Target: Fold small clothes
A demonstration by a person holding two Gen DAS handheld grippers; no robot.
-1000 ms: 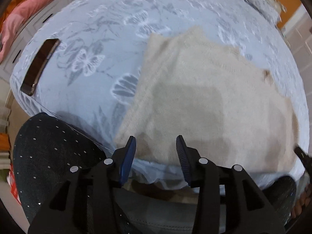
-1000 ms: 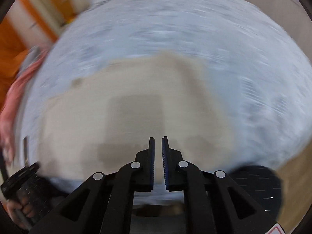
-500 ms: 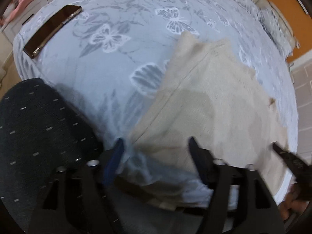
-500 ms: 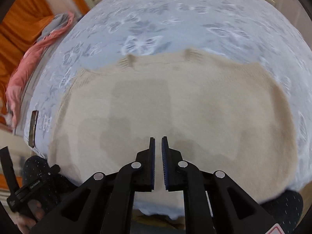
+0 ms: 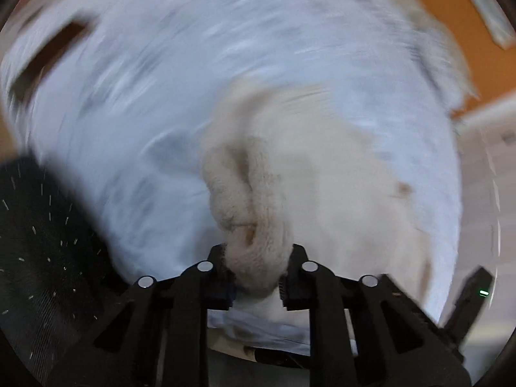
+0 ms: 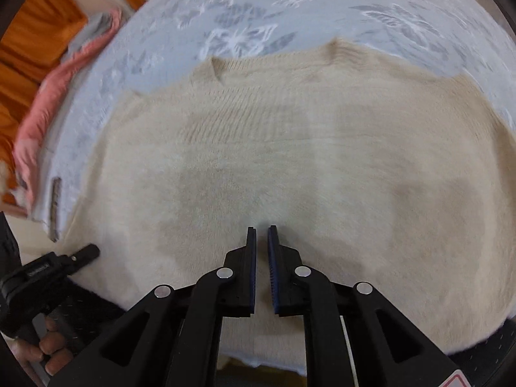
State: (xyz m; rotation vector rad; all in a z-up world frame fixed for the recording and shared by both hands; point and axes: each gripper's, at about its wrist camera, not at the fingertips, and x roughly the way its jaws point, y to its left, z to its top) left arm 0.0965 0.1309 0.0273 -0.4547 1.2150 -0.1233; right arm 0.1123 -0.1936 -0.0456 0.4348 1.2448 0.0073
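Note:
A cream knitted sweater [image 6: 306, 161] lies spread flat on a pale blue butterfly-print cloth [image 6: 258, 6], neckline at the far side. My left gripper [image 5: 258, 267] is shut on a bunched fold of the sweater's [image 5: 254, 200] near left edge; that view is motion-blurred. My right gripper [image 6: 262, 235] hovers over the sweater's near middle, its jaws almost together with nothing between them. The left gripper also shows in the right wrist view [image 6: 64, 261] at the sweater's left edge.
A dark phone [image 5: 48, 54] lies on the cloth at the far left, also visible in the right wrist view [image 6: 55, 208]. A pink garment [image 6: 54, 87] hangs along the left side. A dark speckled seat [image 5: 42, 258] sits at the near left.
My left gripper went from open beside the sweater's near left edge to shut on a bunch of it. My right gripper moved closer over the sweater and stayed nearly shut.

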